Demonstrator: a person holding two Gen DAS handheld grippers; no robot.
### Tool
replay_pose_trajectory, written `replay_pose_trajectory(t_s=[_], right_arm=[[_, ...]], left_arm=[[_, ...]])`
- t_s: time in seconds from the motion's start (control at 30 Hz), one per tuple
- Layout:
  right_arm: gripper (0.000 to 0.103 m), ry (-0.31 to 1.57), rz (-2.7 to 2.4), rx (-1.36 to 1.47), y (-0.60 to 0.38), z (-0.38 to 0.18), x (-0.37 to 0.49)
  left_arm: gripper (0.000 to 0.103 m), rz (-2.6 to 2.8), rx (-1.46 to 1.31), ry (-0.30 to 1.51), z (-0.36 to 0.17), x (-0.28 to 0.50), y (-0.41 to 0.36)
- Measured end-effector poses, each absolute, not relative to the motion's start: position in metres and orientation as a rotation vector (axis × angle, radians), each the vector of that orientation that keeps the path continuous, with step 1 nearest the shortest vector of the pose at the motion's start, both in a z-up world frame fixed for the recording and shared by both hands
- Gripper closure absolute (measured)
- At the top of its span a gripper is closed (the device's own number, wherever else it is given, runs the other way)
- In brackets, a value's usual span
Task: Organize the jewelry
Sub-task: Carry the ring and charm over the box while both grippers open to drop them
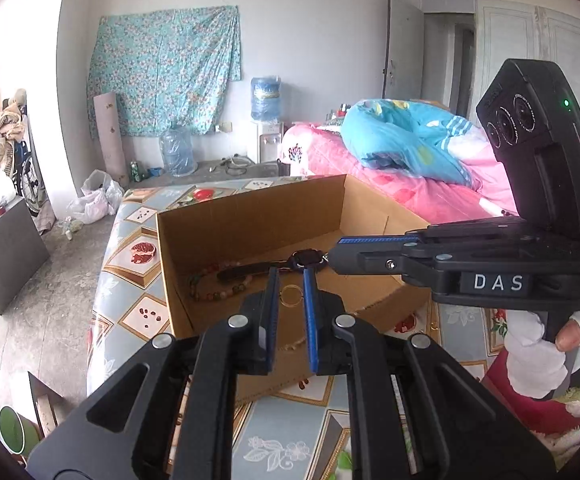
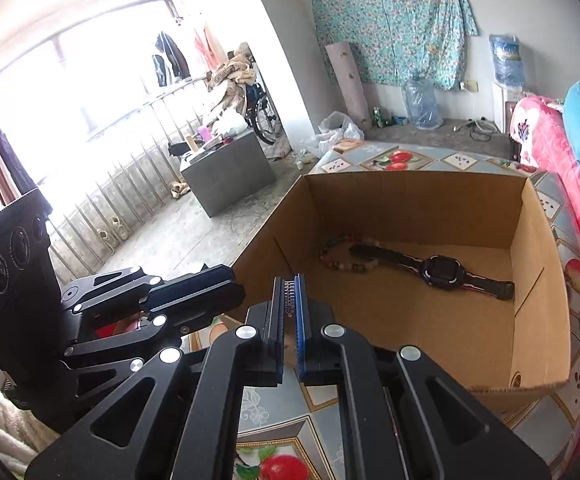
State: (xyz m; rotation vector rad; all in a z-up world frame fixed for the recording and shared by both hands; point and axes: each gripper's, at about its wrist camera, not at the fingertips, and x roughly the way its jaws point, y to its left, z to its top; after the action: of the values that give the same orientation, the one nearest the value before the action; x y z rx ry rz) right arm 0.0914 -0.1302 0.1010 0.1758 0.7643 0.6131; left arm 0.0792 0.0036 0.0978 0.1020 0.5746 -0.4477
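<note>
An open cardboard box (image 1: 250,200) (image 2: 410,174) stands on the patterned table. Inside it lie a dark wristwatch (image 2: 442,270) (image 1: 308,258) and a bead bracelet (image 2: 342,258) (image 1: 214,286). My left gripper (image 1: 290,272) hovers over the box's near side. Its jaws are nearly shut, with a thin gold hoop (image 1: 292,305) between them and a fine chain (image 1: 290,346) hanging below. My right gripper (image 2: 289,278) (image 1: 328,258) is shut on a small metal end piece (image 2: 289,294) of the chain. The left gripper (image 2: 238,288) shows at the left in the right wrist view.
A floral tablecloth (image 1: 130,280) covers the table. To the right is a pink bed (image 1: 410,188) with a blue quilt. A grey cabinet (image 2: 226,168), water bottles (image 1: 176,152) and bags stand on the floor beyond. A gloved hand (image 1: 538,344) grips the right tool's handle.
</note>
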Motion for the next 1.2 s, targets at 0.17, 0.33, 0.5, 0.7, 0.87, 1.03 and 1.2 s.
replay_pose_trajectory(t_s=[0.17,0.33,0.5,0.7,0.87,1.03,1.2], right_arm=[[0.098,0.972,0.610,0.255,-0.123,0.069,0.159],[0.098,1.099,0.593,0.276,-0.116,0.044,0.190],[0.097,1.092,0.588,0.301,-0.118,0.042,0.195],[0.097,1.047,0.594,0.328,-0.130,0.052,0.185],[0.097,0.932,0.595,0.319,-0.148,0.079,0.160],[0.097,0.775,0.577,0.287,-0.180,0.111,0.104],[0.096,0.730,0.546,0.302,-0.209,0.105,0.042]], left_arm=[[0.092,-0.385,0.079,0.759,0.074,0.142,0.003],[0.087,-0.325,0.101,0.807,0.066,0.170,0.007],[0.075,-0.302,0.094,0.794,0.067,0.177,0.016],[0.075,-0.288,0.079,0.757,0.075,0.172,0.020],[0.074,-0.287,0.058,0.705,0.088,0.151,0.030],[0.062,-0.318,0.009,0.599,0.105,0.106,0.053],[0.049,-0.333,-0.030,0.547,0.099,0.056,0.074]])
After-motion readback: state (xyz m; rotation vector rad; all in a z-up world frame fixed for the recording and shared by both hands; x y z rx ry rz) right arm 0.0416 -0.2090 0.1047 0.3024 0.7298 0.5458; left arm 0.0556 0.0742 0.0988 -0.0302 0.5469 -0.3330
